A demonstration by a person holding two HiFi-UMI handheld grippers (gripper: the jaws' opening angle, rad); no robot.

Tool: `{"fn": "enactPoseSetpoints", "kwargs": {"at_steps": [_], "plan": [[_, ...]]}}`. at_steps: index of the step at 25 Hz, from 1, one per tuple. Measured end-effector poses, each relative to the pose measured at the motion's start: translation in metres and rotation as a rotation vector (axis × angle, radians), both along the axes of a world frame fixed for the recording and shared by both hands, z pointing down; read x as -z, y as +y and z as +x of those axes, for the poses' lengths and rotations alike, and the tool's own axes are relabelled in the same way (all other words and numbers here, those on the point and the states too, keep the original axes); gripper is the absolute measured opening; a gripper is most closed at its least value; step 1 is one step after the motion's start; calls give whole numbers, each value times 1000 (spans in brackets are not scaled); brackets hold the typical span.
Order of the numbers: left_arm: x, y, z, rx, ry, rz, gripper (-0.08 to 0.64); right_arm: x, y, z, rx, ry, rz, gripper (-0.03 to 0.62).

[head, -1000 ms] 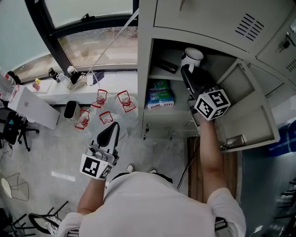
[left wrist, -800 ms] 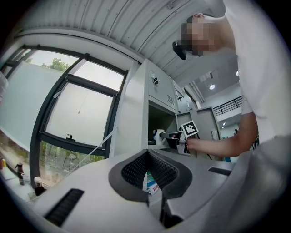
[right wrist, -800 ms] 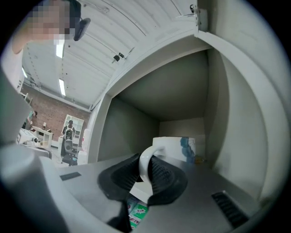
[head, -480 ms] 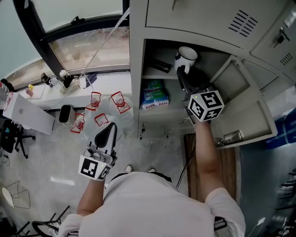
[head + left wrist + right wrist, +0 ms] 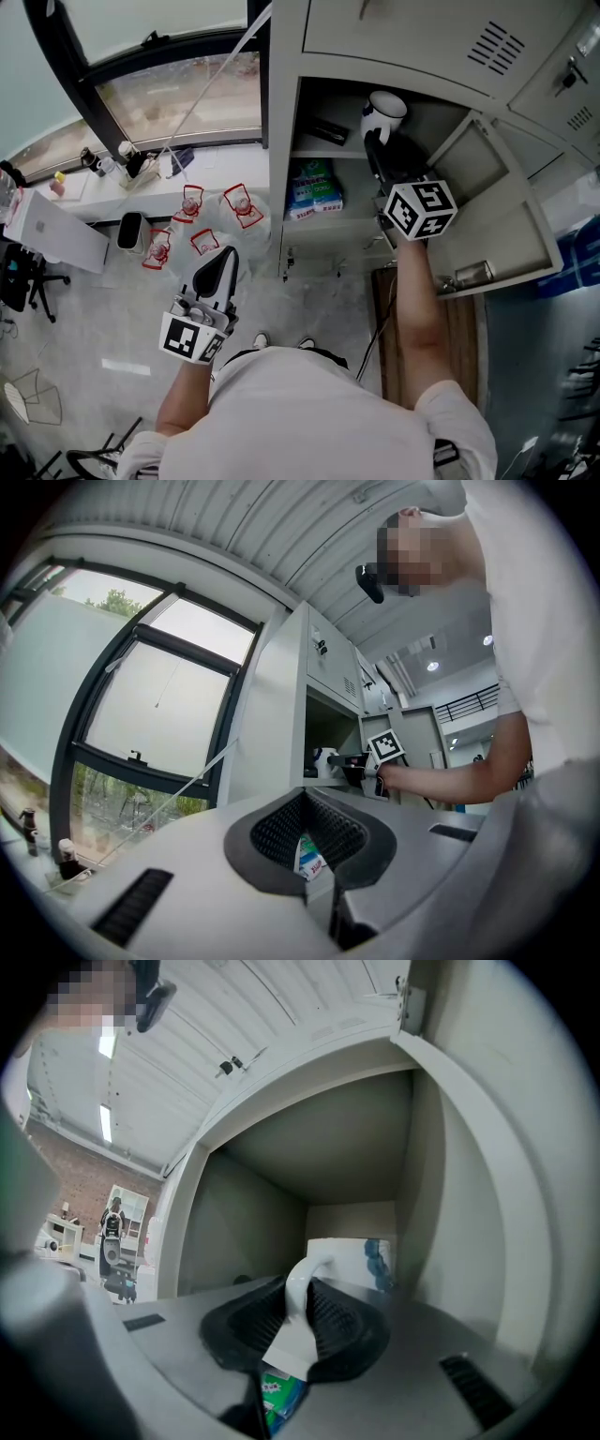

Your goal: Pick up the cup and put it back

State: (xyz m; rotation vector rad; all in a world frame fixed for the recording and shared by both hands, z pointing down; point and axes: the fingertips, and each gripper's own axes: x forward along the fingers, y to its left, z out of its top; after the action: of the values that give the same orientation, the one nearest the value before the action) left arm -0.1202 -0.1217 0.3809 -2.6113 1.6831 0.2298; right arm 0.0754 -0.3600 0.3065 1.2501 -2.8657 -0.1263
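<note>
Handling of the cup (image 5: 349, 1258): reads as glazed ceramic, so judged stiff, fairly heavy for a two-jaw pinch, slick-surfaced, and chippable against steel walls. Best taken at the handle (image 5: 302, 1290), close to the root of the loop to limit swing. Body judged too wide and smooth for a sure pinch.

Held there now: right gripper (image 5: 377, 145) clenched on the handle, one pad either side of the loop, cup body out ahead of the jaws. Some pivot about the pinch line likely if tilted, so keep level and set down slow.

Looks: white, cylindrical, plain C-handle, blue mark on one side, mouth up in the head view. No contents visible, but can't confirm empty.

Location: inside the open locker (image 5: 281, 141), top compartment, over the upper shelf (image 5: 319, 150), toward the back and near the right wall in the right gripper view. Can't tell whether the base touches the shelf or sits just above it. Dark flat item (image 5: 330, 129) on the same shelf, off to the left, apart from the cup. Blue-green package (image 5: 317, 187) on the shelf below.

Left gripper (image 5: 226, 258) low, well apart from the locker, jaws drawn together, gripping nothing.

Step in hand: either lift-off or set-down. No telling which from this.
</note>
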Motion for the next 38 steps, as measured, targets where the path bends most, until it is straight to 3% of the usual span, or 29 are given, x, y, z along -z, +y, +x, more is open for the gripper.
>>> {"fn": "enactPoseSetpoints", "kwargs": {"at_steps": [13, 22, 32, 38], "plan": [[-2, -4, 1, -22, -6, -11, 20, -4, 16, 14, -77, -34, 33, 133], [-2, -5, 9, -70, 3, -4, 20, -2, 35, 21, -146, 28, 74, 135], [-2, -2, 13, -123, 15, 0, 20, -9, 83, 50, -239, -3, 59, 27], [-1, 1, 12, -142, 12, 1, 20, -30, 125, 62, -239, -15, -8, 17]]}}
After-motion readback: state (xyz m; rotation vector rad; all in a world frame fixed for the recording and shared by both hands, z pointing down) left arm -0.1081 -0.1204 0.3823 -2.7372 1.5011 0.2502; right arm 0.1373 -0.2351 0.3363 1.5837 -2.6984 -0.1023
